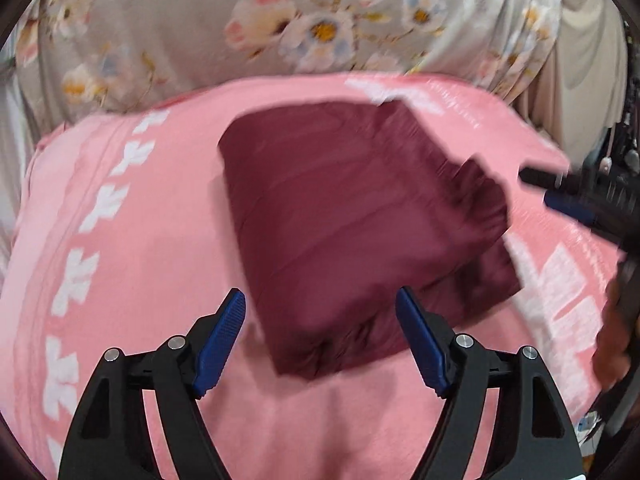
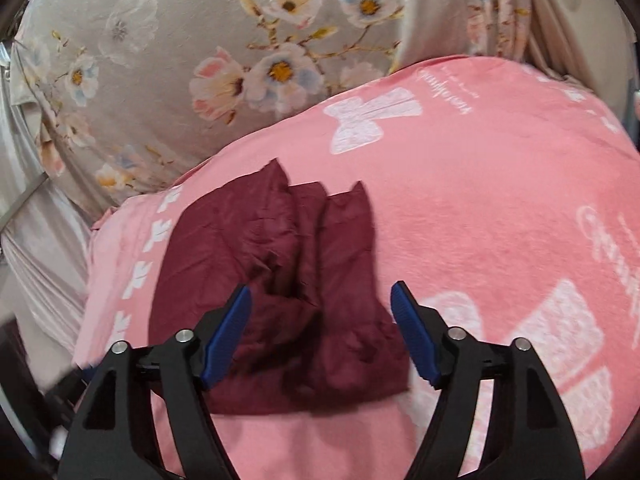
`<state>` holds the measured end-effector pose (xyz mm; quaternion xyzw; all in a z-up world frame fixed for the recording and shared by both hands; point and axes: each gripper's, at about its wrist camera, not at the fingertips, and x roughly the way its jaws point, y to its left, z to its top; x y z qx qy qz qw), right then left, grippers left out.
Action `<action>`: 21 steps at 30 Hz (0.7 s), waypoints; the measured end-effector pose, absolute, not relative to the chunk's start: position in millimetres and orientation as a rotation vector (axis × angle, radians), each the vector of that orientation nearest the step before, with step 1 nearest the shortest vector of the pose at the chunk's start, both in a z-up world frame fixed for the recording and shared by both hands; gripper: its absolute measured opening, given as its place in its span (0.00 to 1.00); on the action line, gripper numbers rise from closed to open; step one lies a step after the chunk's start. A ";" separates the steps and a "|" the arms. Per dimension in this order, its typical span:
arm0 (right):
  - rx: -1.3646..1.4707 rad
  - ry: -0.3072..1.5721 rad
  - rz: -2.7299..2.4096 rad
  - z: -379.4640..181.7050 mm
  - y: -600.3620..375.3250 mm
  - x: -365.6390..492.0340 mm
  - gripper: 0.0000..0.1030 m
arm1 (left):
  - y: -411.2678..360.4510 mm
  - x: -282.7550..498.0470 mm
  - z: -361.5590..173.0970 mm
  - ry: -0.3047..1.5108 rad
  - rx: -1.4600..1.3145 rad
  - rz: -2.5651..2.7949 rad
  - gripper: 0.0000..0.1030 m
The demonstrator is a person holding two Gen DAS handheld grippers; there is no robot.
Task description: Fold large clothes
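My left tongs [image 1: 320, 336] stood apart and empty, just short of the near corner of the folded maroon garment [image 1: 352, 220], which lay on the pink blanket [image 1: 140, 280]. My right tongs [image 2: 320, 332] stood apart as well, clamped on nothing, above the garment's near edge. The garment's long axis ran away from both tongs toward the flowered cloth [image 2: 160, 60]. I judged the right tongs nearer.

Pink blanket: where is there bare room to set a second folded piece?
Bare pink blanket lies right of the folded maroon garment, toward the white bow print. A narrower strip runs left of it along the small white bows. The garment fills the middle.
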<state>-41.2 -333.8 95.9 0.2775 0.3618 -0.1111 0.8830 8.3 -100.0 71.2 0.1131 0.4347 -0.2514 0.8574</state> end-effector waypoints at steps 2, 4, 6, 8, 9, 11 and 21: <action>0.614 0.779 -0.186 84.7 -328.0 -24.4 0.74 | -87.6 14.3 54.9 0.986 0.214 -0.515 0.72; 0.626 0.815 -0.169 71.1 -324.2 -12.0 0.74 | -84.6 21.1 40.5 1.018 0.207 -0.482 0.70; 0.596 0.852 -0.162 59.7 -319.2 -4.1 0.31 | -81.8 28.0 36.9 1.030 0.190 -0.461 0.57; 0.591 0.829 -0.155 62.2 -318.4 -11.5 0.12 | -77.7 34.9 40.8 1.043 0.151 -0.483 0.50; 0.574 0.796 -0.162 69.5 -318.0 -20.6 0.09 | -78.2 35.8 43.5 1.042 0.140 -0.494 0.46; 0.516 0.764 -0.202 80.9 -314.9 -36.4 0.07 | -80.9 37.2 45.9 1.037 0.142 -0.515 0.43; 0.459 0.860 -0.362 33.3 -317.7 -80.4 0.07 | -110.2 18.5 25.8 1.035 0.279 -0.535 0.36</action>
